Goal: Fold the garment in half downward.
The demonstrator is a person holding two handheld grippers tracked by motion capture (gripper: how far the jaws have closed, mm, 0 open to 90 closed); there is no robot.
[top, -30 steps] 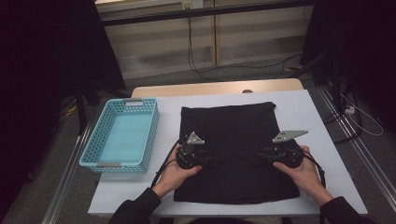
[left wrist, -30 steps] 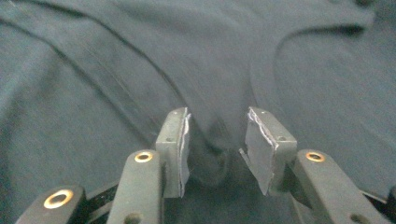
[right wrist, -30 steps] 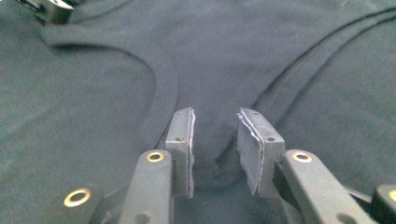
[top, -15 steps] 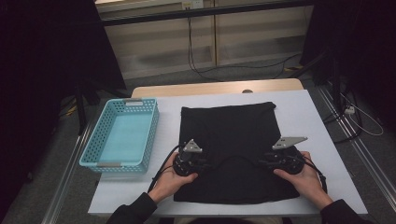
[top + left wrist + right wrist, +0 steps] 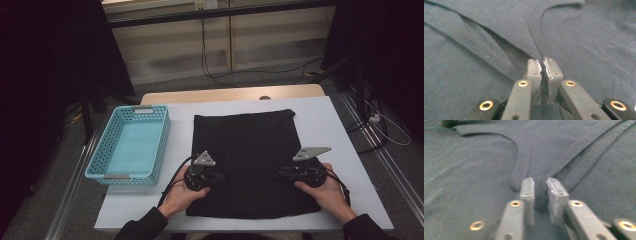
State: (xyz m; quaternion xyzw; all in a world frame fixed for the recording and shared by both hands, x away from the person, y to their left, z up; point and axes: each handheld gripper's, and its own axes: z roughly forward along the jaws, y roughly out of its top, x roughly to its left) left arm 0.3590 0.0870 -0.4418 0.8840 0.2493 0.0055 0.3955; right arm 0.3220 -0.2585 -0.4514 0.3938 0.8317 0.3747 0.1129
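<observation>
Black T-shirt (image 5: 247, 150) lies flat on white table (image 5: 330, 120), both grippers down on its near half. Left gripper (image 5: 216, 176) in person's left hand (image 5: 182, 196), jaws point inward toward right gripper (image 5: 284, 173), which sits in right hand (image 5: 327, 192) w/ jaws pointing back at it. The two are well apart, dark stretch of shirt between them.

Left gripper view: jaws have just been closing, now pressed nearly together, pinching a fold of the shirt fabric (image 5: 541, 56) at the tips (image 5: 541, 67). Cloth ridge runs straight ahead of the tips; a hemmed edge (image 5: 486, 53) runs diagonally off to jaws' left, flat cloth to their right.

Right gripper view: jaws also just been closing, pads (image 5: 552, 187) clamp a bunch of shirt cloth (image 5: 539, 190) between them; small gap left, filled w/ fabric. Ribbed neckline band (image 5: 520, 157) curves away ahead and to jaws' left, ending just beside left pad. Stitched seam (image 5: 586, 160) goes diagonally up to jaws' right.

Turquoise plastic basket (image 5: 102, 155) stands on table beyond left gripper's outer side, apart from shirt, not touched. Cables trail from each gripper back toward person.
</observation>
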